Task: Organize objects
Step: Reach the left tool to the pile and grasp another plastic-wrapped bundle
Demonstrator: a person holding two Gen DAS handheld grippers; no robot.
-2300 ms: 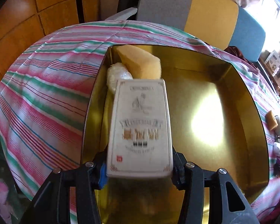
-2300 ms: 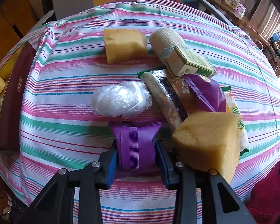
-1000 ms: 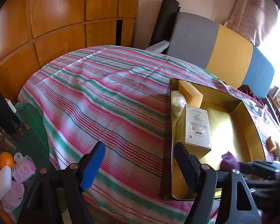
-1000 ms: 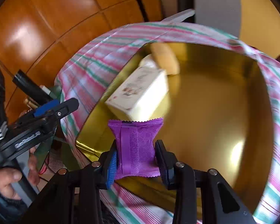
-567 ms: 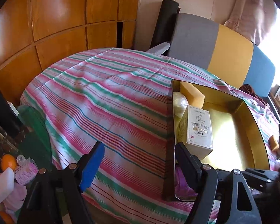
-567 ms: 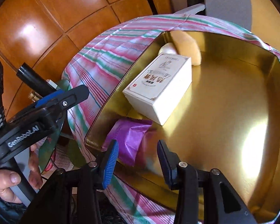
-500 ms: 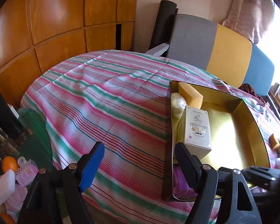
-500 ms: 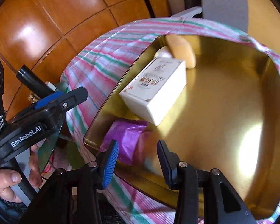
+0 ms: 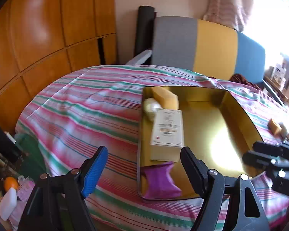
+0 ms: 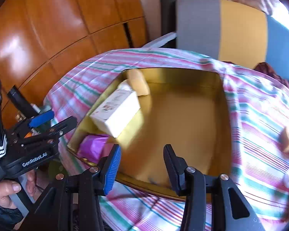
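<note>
With the purple packet [image 9: 160, 181] lying in the near corner of the gold tray [image 9: 239, 113], just in front of the white box [image 9: 167, 132], we are judging that drop done, both the right tool [image 10: 141, 167], whose jaws have just been opening, and the left tool [image 9: 144, 170] gaping empty, and next fetching another item from the striped bed [image 9: 86, 104].

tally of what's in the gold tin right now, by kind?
yellow sponge: 1
clear plastic bag, bunched: 1
white printed box: 1
purple packet: 1
Total: 4, all along the left wall of the gold tin.
</note>
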